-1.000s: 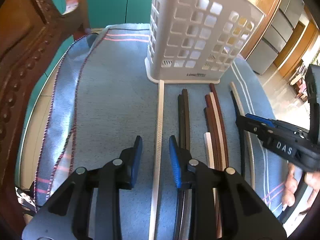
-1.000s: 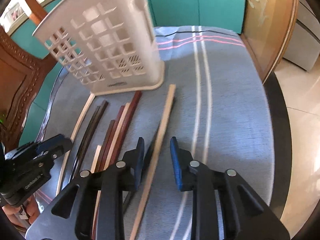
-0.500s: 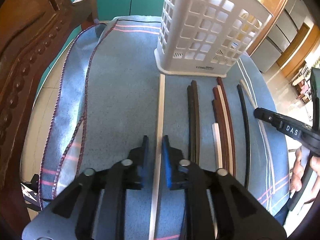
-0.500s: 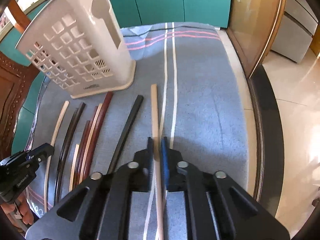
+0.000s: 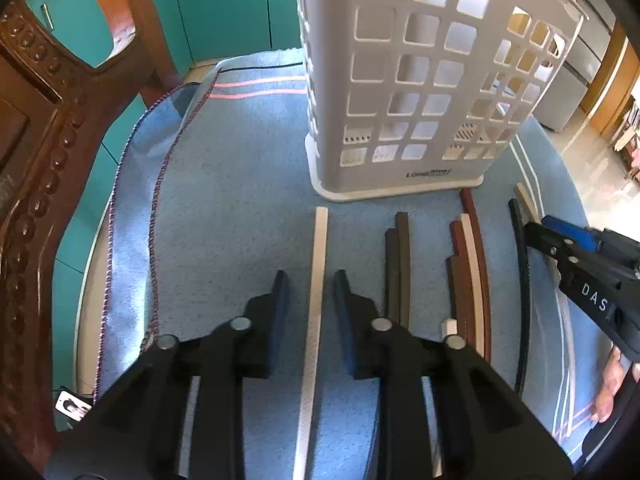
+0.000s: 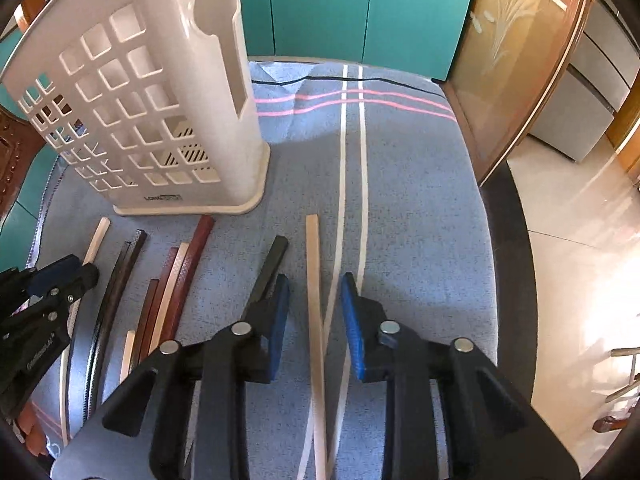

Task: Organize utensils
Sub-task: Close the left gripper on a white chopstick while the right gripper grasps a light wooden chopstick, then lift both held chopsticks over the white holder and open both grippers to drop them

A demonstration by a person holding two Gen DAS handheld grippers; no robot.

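A white lattice utensil rack [image 5: 400, 80] stands upright on a blue cloth [image 5: 232, 200]. In front of it lie several chopstick-like sticks in a row. My left gripper [image 5: 310, 280] straddles the white stick [image 5: 320, 240], its jaws closing, with a thin gap on each side of the stick. My right gripper [image 6: 314, 284] straddles the tan stick [image 6: 312, 248] in the same way, its jaws closing and the pads clear of the stick. Between the two grippers lie dark brown sticks [image 5: 400, 264], red-brown and cream sticks [image 5: 472, 272] and a black stick [image 6: 272, 264].
A carved wooden chair back [image 5: 36, 160] rises at the left of the cloth. The table's dark rim [image 6: 508, 240] curves along the right, with tiled floor beyond it. Teal cabinet doors [image 6: 320, 8] stand behind. A person's hand [image 5: 608, 384] holds the right gripper.
Half a second ago both pairs of jaws stood tight against their sticks; now they stand wider apart. The rack looms larger and nearer in both views.
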